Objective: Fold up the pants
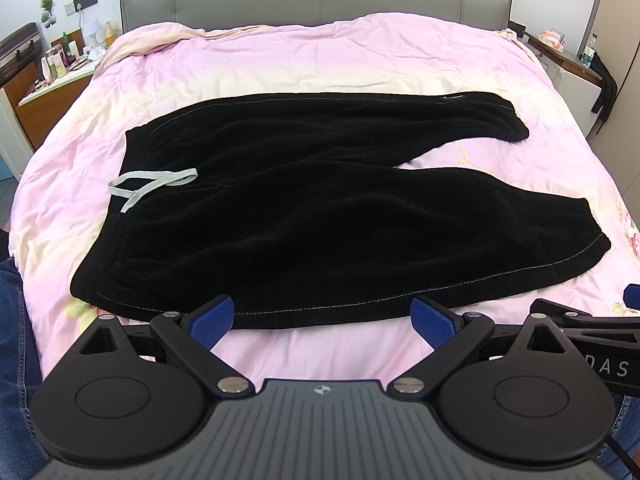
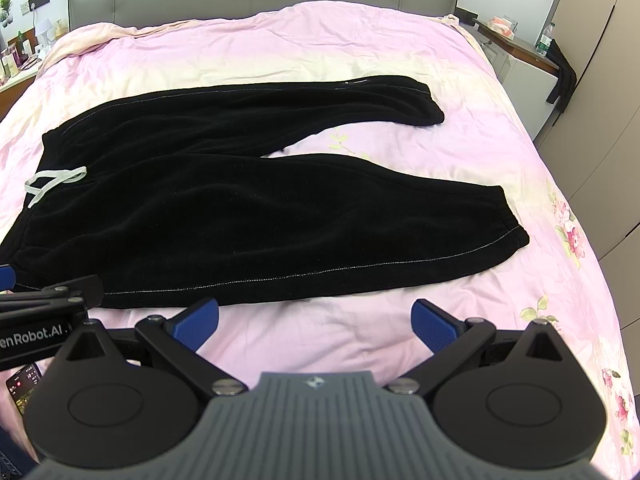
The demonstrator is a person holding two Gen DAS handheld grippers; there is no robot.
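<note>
Your black pants (image 1: 300,208) are spread flat across the middle of the bed (image 1: 320,52), waistband toward its left edge. Your left gripper (image 1: 322,320) and right gripper (image 2: 316,320) both hover at the near edge, jaws wide apart, holding nothing.

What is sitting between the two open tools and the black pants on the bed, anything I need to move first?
Nothing visible. Only bare pink duvet lies between the left tool and the near edge of the black pants. The same holds for the right tool. Both tools are open and empty, and nothing lies on top of the pants except their own grey drawstring.
</note>
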